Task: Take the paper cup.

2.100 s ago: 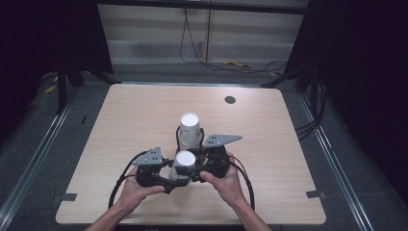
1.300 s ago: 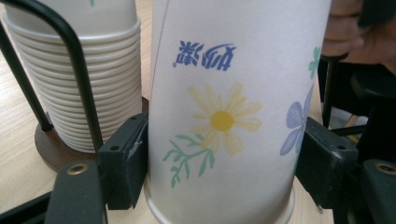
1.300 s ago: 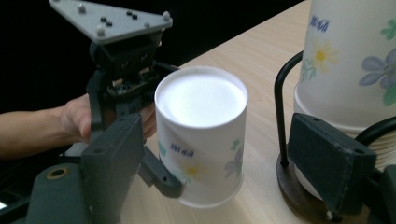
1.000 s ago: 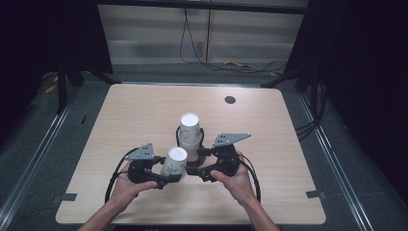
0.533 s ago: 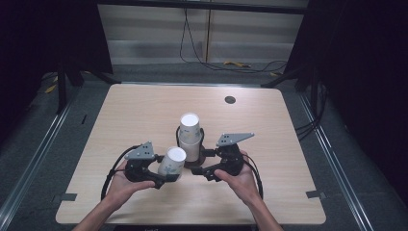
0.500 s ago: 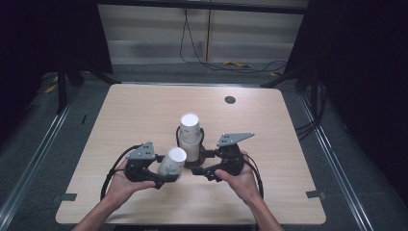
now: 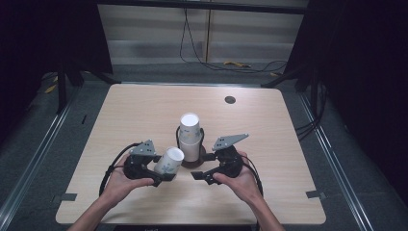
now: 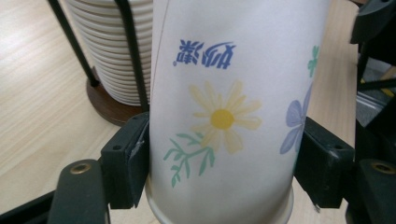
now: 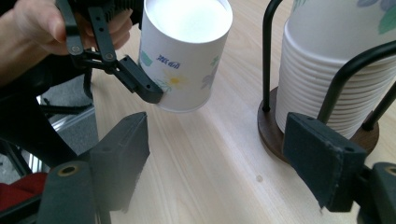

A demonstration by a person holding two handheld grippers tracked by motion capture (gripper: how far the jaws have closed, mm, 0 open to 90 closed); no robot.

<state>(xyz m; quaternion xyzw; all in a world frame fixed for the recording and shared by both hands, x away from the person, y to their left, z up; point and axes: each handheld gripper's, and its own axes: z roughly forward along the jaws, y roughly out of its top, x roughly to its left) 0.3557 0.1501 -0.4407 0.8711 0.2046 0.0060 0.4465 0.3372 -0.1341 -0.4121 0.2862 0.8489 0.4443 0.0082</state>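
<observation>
Paper cup (image 8: 224, 116) clamped in left tongs (image 8: 224, 179) (daisy print close-up), right tongs (image 9: 224, 163) open, just narrowed, empty

I can make out one piece of printing: a short blue mark of two or three brush-style characters on the side of the paper cup (image 8: 233, 116) I hold in my left gripper (image 8: 219, 172). In the left gripper view it stands upside down above a yellow daisy, and I cannot read what it says. In the right gripper view the same blue mark shows small on that cup's wall, too small to read there.
</observation>
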